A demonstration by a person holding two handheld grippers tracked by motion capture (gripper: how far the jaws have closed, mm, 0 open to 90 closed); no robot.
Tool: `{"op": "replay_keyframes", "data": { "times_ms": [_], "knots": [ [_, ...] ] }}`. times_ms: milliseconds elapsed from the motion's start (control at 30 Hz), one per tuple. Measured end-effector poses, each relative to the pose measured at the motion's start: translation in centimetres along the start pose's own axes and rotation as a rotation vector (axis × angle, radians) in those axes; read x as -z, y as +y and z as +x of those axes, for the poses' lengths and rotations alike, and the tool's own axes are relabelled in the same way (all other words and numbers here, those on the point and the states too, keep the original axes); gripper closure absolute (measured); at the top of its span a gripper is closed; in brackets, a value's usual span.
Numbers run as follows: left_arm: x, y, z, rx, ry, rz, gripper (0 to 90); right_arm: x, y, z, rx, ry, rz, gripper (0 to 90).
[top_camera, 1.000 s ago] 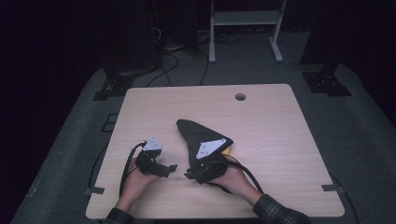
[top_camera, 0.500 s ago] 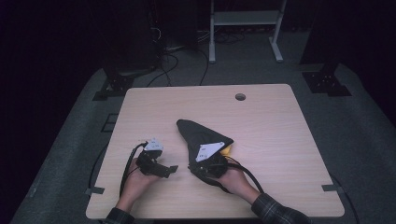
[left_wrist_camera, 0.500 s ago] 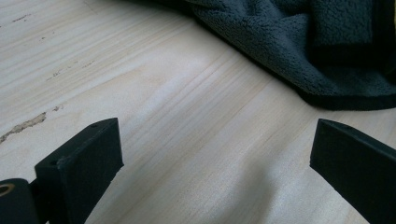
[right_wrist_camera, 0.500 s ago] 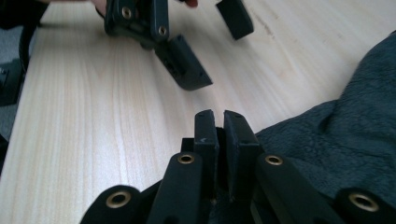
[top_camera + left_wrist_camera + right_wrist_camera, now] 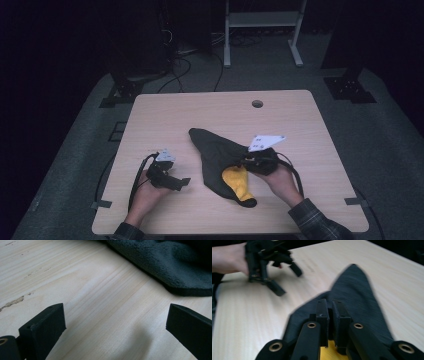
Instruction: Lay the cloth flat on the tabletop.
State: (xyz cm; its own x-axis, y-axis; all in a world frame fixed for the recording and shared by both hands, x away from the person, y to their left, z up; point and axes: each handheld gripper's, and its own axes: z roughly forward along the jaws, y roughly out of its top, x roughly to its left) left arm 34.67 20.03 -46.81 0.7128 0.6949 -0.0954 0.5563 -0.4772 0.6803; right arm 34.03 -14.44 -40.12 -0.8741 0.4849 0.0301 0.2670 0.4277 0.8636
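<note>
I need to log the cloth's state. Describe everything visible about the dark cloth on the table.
The dark cloth looks like soft charcoal fleece with a yellow underside exposed where its near edge is lifted. It lies crumpled in a rough triangle mid-table, one point aimed away from the person. The right tool is shut on its edge; the open left tool rests apart.

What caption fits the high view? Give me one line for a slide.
Right gripper shut on a dark cloth, lifting its edge to show yellow lining; left gripper open on the wooden table.
</note>
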Motion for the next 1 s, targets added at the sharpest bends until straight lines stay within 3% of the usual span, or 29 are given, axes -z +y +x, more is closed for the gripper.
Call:
{"op": "replay_keyframes", "data": {
  "times_ms": [67,100,333,400,433,533,567,800,867,1000],
  "knots": [
    [0.0,0.0,0.0,-0.005,0.004,0.004,1.3,0.6,-0.2,-0.6,-0.009,-0.016,-0.006,83.8],
    [-0.1,0.0,0.1,-0.003,0.005,0.006,1.3,2.0,-0.6,-1.8,-0.043,-0.043,-0.019,83.8],
    [-0.3,-0.1,0.2,0.0,0.002,0.023,1.3,6.2,-2.4,-5.0,-0.118,-0.141,-0.045,83.8],
    [-0.3,-0.1,0.2,-0.003,0.003,0.023,1.3,6.8,-2.7,-5.5,-0.132,-0.154,-0.047,83.8],
    [-0.4,-0.1,0.2,-0.004,0.002,0.027,1.3,8.0,-3.4,-6.4,-0.152,-0.186,-0.053,83.8],
    [-0.5,-0.1,0.2,-0.008,0.001,0.03,1.3,8.8,-3.9,-7.1,-0.17,-0.209,-0.057,83.8],
    [-0.5,0.0,0.2,-0.006,-0.001,0.035,1.3,9.6,-4.4,-8.0,-0.189,-0.235,-0.062,83.9],
    [-0.5,-0.1,0.3,-0.011,0.003,0.032,1.3,11.2,-5.9,-10.3,-0.238,-0.308,-0.054,83.9],
    [-0.5,-0.1,0.3,-0.012,0.003,0.033,1.3,11.8,-6.7,-11.5,-0.255,-0.357,-0.038,83.8],
    [-0.5,-0.1,0.3,-0.013,0.006,0.031,1.3,12.2,-7.5,-12.9,-0.267,-0.411,-0.012,83.8]
  ]
}}
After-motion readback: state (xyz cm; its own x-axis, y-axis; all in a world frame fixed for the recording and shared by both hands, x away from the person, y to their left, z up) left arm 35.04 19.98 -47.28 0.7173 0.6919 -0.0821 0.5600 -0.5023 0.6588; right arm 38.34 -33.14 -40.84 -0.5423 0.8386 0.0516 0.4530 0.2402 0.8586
